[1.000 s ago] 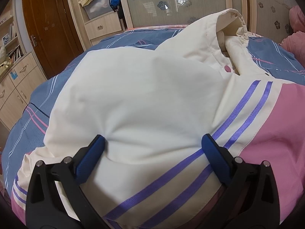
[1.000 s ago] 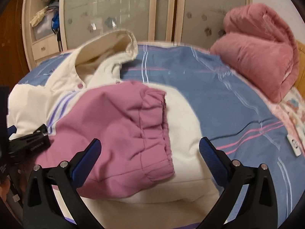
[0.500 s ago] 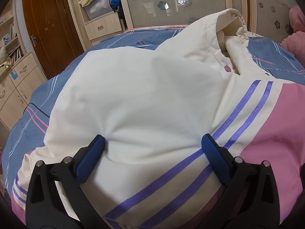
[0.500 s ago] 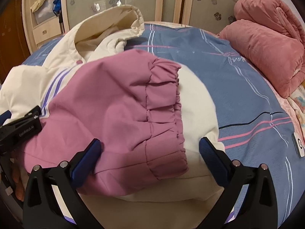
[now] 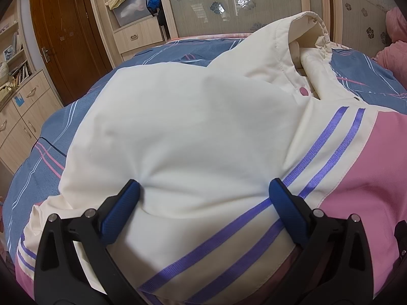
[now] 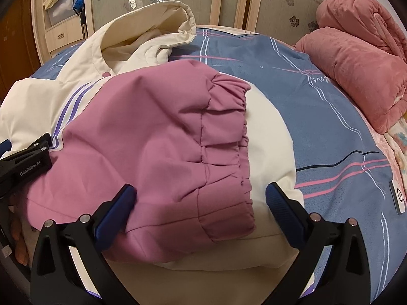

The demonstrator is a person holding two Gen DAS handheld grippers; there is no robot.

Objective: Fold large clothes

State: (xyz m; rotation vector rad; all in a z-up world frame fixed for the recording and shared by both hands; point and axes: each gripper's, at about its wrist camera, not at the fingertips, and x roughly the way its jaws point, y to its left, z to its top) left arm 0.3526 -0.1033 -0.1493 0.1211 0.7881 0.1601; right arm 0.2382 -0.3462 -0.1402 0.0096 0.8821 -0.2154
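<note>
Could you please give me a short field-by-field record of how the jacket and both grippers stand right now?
garment: cream jacket with purple stripes, on the blue bedspread
sleeve: pink sleeve folded across the body, cuff gathered
hood: at the far end, open
left gripper: open, fingers pressing cream fabric
right gripper: open, over the cuff
nearby: rolled pink blanket

a cream jacket crossed by paired purple stripes, with a pink snap at the collar, lies on a blue bedspread lined in pink, white and navy. its folded sleeve is mauve pink down to the gathered cuff. a dusty-rose blanket sits rolled on the bedspread, and black grippers carry blue pads.
</note>
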